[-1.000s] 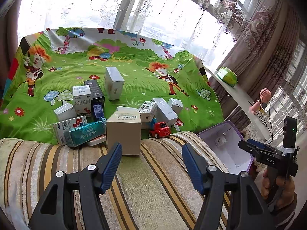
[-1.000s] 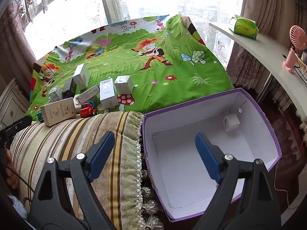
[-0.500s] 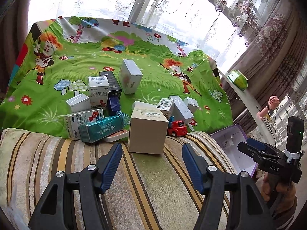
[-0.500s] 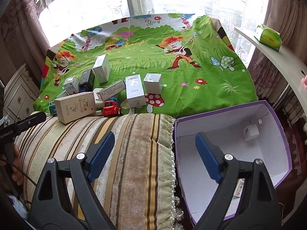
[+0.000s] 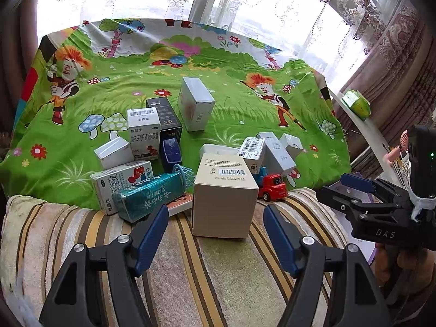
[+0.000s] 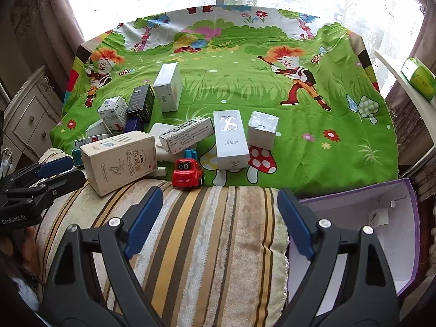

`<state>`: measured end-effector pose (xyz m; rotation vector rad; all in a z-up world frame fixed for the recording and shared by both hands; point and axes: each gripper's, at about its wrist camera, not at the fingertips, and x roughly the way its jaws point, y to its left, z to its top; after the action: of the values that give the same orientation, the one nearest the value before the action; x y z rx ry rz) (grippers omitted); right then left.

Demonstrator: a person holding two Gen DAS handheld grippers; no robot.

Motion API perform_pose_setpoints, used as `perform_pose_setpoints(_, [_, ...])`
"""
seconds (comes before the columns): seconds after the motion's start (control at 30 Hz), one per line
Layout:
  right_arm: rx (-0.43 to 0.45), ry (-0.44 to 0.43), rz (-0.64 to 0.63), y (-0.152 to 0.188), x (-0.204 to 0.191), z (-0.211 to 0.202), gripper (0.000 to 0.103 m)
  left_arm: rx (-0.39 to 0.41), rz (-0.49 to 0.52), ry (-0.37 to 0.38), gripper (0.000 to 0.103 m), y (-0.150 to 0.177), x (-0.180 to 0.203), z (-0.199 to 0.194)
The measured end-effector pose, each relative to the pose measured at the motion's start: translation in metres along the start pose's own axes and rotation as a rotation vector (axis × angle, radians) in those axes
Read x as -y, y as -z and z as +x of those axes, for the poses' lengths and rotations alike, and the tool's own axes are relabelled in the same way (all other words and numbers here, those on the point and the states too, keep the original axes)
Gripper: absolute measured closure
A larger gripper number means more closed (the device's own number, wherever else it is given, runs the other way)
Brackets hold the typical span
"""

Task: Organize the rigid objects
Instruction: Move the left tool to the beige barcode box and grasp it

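From my left gripper (image 5: 212,215) I see the jaws wide with nothing between them; they have just been opening further. They hover over the striped blanket (image 5: 207,267), and the tan carton (image 5: 224,199) stands just beyond the tips at twelve o'clock, upright on the blanket's far edge. At ten o'clock from it lies the teal box (image 5: 148,196), tilted against a red-and-white medicine box (image 5: 120,182). The red toy truck (image 5: 271,186) sits at two o'clock of the carton, just beside it, with small white boxes (image 5: 269,152) piled behind on the green cartoon sheet (image 5: 231,109).

My right gripper (image 6: 218,212) also has its jaws wide and empty over the same blanket. The toy truck is at eleven o'clock from its tips, the tall white box (image 6: 230,139) at twelve. The purple-edged bin (image 6: 381,234) sits at three o'clock, open, with one small white box (image 6: 378,216) inside near its far wall.
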<state>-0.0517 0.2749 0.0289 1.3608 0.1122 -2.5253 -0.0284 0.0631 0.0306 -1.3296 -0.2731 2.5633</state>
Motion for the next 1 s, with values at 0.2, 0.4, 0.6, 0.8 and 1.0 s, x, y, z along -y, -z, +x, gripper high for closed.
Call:
perform_pose_setpoints(0.2, [-0.045, 0.004, -0.067, -0.016, -0.02, 0.029, 0.015, -0.023, 0.009, -0.024, 0.03, -0.005, 0.002, 0.011])
perform_pose_setpoints(0.4, [-0.076, 0.002, -0.079, -0.025, -0.027, 0.05, 0.015, -0.045, 0.01, -0.025, 0.03, -0.009, 0.0, 0.021])
perform_pose_setpoints(0.6, [-0.107, -0.061, 0.03, -0.035, -0.019, 0.058, 0.015, -0.055, 0.019, -0.004, 0.047, -0.008, 0.001, 0.024])
perform_pose_setpoints(0.8, [-0.143, -0.102, 0.208, -0.057, -0.007, 0.067, 0.015, -0.044, 0.02, 0.005, 0.051, -0.006, 0.001, 0.023])
perform_pose_setpoints(1.0, [-0.201, -0.153, 0.359, -0.069, 0.0, 0.09, 0.016, -0.022, 0.0, 0.02, 0.051, -0.004, -0.004, 0.018])
